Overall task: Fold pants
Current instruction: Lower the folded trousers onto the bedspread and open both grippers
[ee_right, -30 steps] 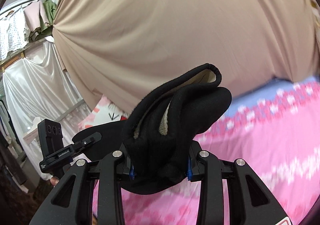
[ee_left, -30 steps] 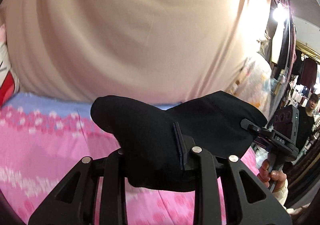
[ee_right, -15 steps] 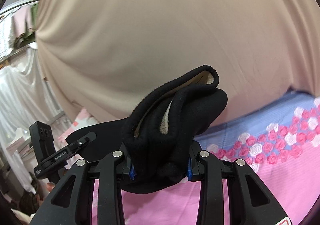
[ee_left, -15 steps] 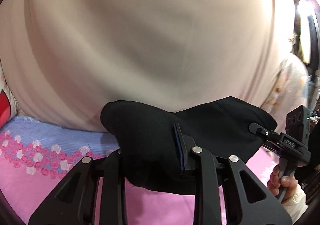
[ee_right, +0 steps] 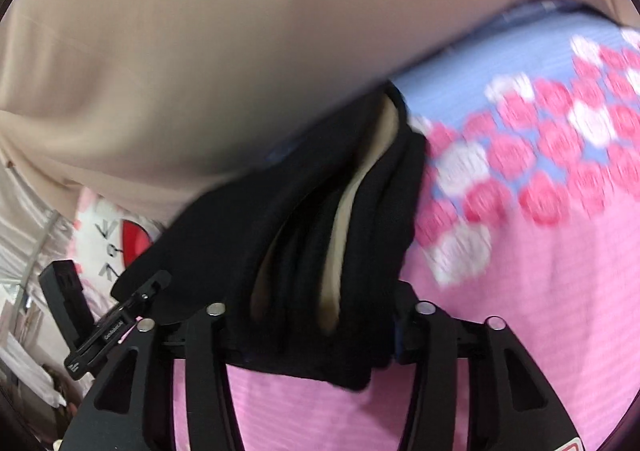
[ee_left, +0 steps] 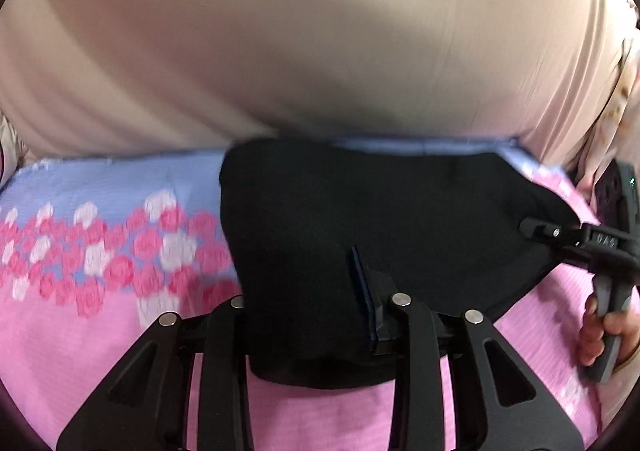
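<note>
The black pants (ee_left: 360,219) with cream fleece lining (ee_right: 344,207) hang bunched between both grippers above the bed. My left gripper (ee_left: 312,315) is shut on one bunch of the black fabric. My right gripper (ee_right: 316,315) is shut on the other bunch, where several layers and the lining show edge-on. The right gripper also shows at the right of the left wrist view (ee_left: 560,235), held by a hand. The left gripper shows at the lower left of the right wrist view (ee_right: 132,303). The cloth hides both pairs of fingertips.
A pink bedspread (ee_left: 80,351) with a rose band and a blue strip (ee_right: 500,63) lies below. A beige curtain (ee_left: 320,31) hangs close behind the bed's far edge. A white and red cushion (ee_right: 116,243) sits at the left.
Both grippers have tilted down and forward with the pants. The bedspread now fills more of each view and the fabric hangs lower, nearer the bed. Both frames are motion-blurred.
</note>
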